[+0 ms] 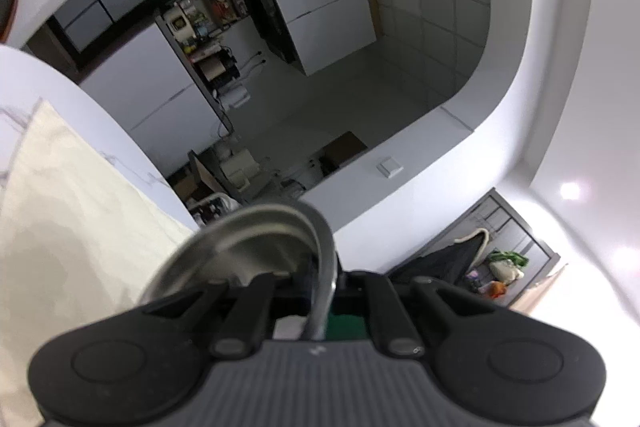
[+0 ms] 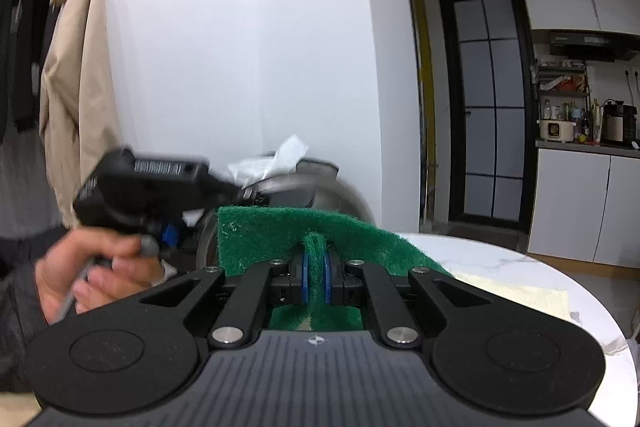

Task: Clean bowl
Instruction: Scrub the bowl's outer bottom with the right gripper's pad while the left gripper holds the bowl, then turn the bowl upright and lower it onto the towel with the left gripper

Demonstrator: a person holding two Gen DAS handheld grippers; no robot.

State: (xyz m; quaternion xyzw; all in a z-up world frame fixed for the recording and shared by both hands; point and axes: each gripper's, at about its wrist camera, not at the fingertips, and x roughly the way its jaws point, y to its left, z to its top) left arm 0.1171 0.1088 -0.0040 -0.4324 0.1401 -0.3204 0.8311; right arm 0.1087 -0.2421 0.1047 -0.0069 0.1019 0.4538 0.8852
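Two handheld grippers work over a round white marble table [image 2: 520, 267]. From the right wrist view, the right gripper [image 2: 316, 277] pinches a green scouring pad [image 2: 280, 231]: its blue-padded jaws are pressed together on a raised fold at the pad's middle, and the rest of the pad spreads out flat beyond the fingers, tilted upward.

Just behind the pad sits a shiny steel bowl [image 2: 340, 199], held up above the table and tipped on its side. The left gripper [image 2: 256, 193], a black body blurred by motion, reaches in from the left and meets the bowl's rim. A person's hand [image 2: 92, 267] wraps the handle of that gripper at the lower left, with a dark sleeve at the picture's edge. A crumpled piece of white paper or plastic [image 2: 280, 159] shows above the bowl against the white wall; whether it touches the bowl cannot be told.

From the left wrist view, the camera tilts steeply, so the room appears rotated. The left gripper [image 1: 320, 291] clamps the bowl's rim [image 1: 324, 267] between its jaws, which are closed on the thin metal edge. The bowl's pale inside curves off to the left, blurred. A strip of the green pad [image 1: 348, 325] peeks through below the rim, near the fingers. A cream cloth or mat [image 1: 72, 211] lies on the table at the left.

A beige coat [image 2: 76, 75] hangs at the far left of the right wrist view, and a dark-framed glass door [image 2: 488, 107] and kitchen counter [image 2: 588, 147] stand at the right.
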